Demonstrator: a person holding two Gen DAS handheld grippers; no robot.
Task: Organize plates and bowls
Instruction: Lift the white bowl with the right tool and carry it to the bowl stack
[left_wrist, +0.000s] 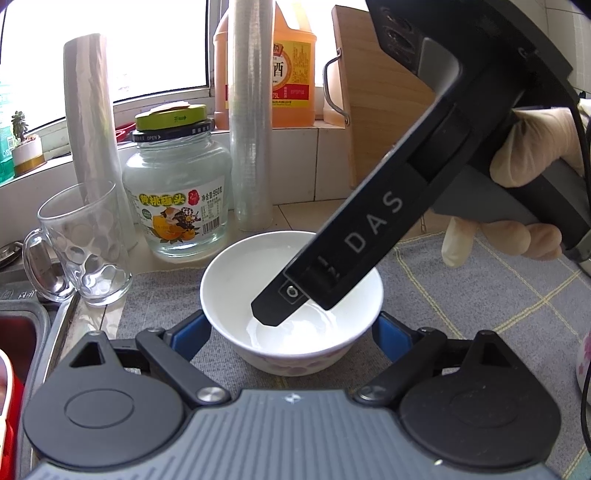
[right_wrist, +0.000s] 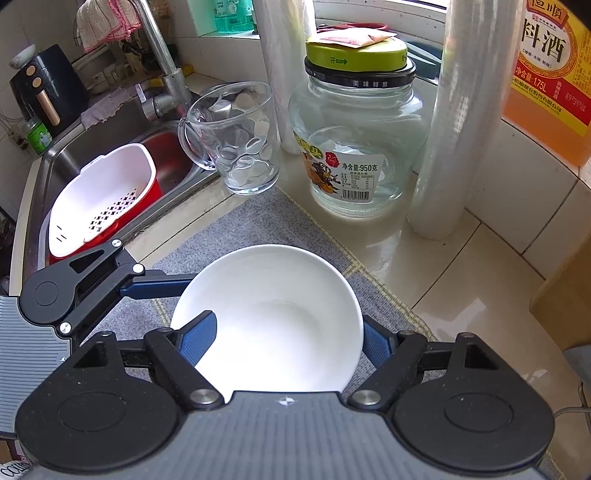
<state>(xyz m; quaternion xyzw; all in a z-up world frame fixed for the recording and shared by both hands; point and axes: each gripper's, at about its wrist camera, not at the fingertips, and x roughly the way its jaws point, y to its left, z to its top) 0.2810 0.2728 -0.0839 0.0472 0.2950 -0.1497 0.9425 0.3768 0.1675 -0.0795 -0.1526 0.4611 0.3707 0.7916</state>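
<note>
- Finding a white strainer (right_wrist: 103, 199) lying in the sink (right_wrist: 55, 162), well to the left of the bowl (right_wrist: 280, 317).
- Finding a glass mug (left_wrist: 81, 243) standing behind and to the left of the bowl, near the sink's edge.
- Spotting a lidded glass jar (left_wrist: 177, 192) standing behind the bowl, just beside the mug, with a roll of cling film (left_wrist: 251, 140) upright to its right.
- Seeing the bowl sitting upright on a grey cloth mat (left_wrist: 480, 295), white inside and holding only the tip of a gripper finger.
- Spreading the left gripper (left_wrist: 291, 321) wide, blue pads (left_wrist: 188, 332) flanking the bowl just beside its outer wall; telling whether these are pressing on it not being possible.
- Reaching the right gripper (right_wrist: 288, 325) down from the bowl's right, fingers released and wide apart, one pad (right_wrist: 199, 339) dipping inside the bowl, the other staying outside its wall.
- Gripping that gripper's handle with a gloved hand (left_wrist: 532, 147), to the right of the bowl.
- Noting an orange bottle (left_wrist: 291, 66) and a wooden cutting board (left_wrist: 376, 85) standing behind the bowl, to its right.
</note>
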